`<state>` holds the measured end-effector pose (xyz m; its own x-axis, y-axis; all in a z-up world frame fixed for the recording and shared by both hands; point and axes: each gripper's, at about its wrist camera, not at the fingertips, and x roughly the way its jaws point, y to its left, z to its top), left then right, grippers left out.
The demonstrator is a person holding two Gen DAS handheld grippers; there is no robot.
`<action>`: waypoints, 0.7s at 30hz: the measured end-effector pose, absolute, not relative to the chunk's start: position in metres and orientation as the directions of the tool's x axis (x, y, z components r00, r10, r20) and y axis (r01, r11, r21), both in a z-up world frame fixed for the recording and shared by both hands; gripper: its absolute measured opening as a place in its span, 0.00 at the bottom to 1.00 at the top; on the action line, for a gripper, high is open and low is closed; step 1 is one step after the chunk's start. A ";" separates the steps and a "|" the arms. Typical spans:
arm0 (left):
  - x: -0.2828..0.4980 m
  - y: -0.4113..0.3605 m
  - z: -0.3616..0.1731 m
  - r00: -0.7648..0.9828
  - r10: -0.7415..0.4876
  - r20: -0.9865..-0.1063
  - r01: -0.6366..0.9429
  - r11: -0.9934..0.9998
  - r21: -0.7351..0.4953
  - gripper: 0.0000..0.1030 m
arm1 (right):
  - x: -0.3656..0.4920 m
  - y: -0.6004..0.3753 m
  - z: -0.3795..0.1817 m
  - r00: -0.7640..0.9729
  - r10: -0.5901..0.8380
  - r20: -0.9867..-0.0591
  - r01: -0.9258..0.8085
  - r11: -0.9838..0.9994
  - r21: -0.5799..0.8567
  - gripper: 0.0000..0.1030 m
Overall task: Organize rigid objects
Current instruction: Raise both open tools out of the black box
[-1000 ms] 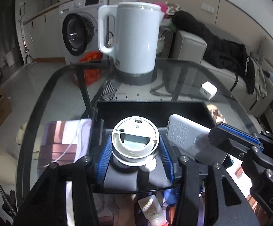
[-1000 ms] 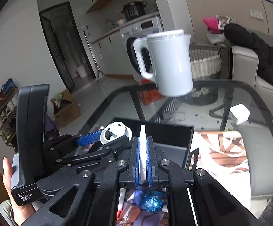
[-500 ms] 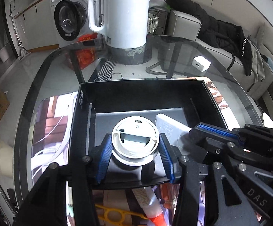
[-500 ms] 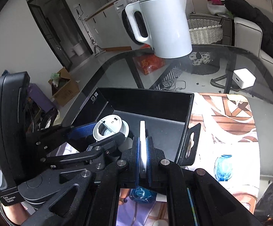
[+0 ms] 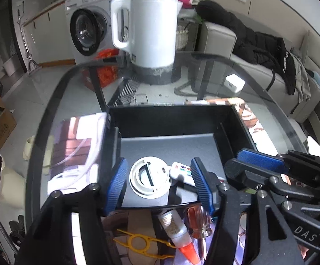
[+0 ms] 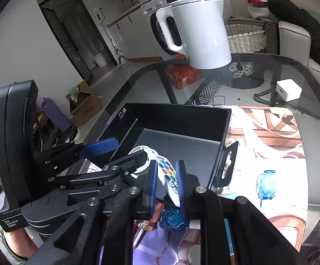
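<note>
A black open box (image 5: pixel 171 110) stands on the glass table. On its floor lies a round white lid-like object (image 5: pixel 149 177), between the pads of my left gripper (image 5: pixel 157 165), whose jaws are opening with gaps on both sides. A white remote (image 5: pixel 181 173) with coloured buttons leans against it. In the right wrist view the remote (image 6: pixel 167 174) lies tilted between the pads of my right gripper (image 6: pixel 166 165); its jaws are opening and no longer press it. The box (image 6: pixel 177 108) and the round object (image 6: pixel 142 150) show there too.
A white kettle (image 5: pixel 151 28) stands at the table's far side, a white charger cube (image 5: pixel 235 84) to its right. Near the box's front edge lie a glue tube (image 5: pixel 177 231), a screwdriver (image 5: pixel 200 223) and a yellow clip (image 5: pixel 142 243). Blue glass pieces (image 6: pixel 266 183) sit to the right.
Both grippers have opened over the box floor. The round object now rests free of the left pads. The remote has left the right pads and tipped over, face showing.
</note>
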<state>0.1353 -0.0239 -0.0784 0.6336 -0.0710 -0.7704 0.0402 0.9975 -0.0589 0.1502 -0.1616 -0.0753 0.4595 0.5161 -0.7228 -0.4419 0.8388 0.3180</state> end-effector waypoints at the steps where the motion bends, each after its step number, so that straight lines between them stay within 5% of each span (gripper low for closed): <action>1: 0.131 -0.022 -0.072 0.661 -0.050 -0.749 0.027 0.999 -0.043 0.58 | 0.148 -0.162 -0.073 0.475 0.505 -0.720 -0.442 0.845 0.302 0.25; 10: 0.085 -0.009 -0.023 0.802 -0.054 -0.595 0.021 0.998 -0.062 0.72 | 0.107 -0.175 -0.027 0.645 0.500 -0.578 -0.485 0.852 0.197 0.32; 15: 0.064 -0.008 -0.009 0.831 -0.059 -0.553 0.042 0.998 -0.043 0.73 | 0.077 -0.181 -0.002 0.713 0.497 -0.495 -0.524 0.846 0.096 0.46; 21: 0.049 -0.005 -0.012 0.808 -0.086 -0.582 0.053 0.996 -0.073 0.77 | 0.066 -0.192 -0.006 0.653 0.519 -0.552 -0.548 0.827 0.129 0.47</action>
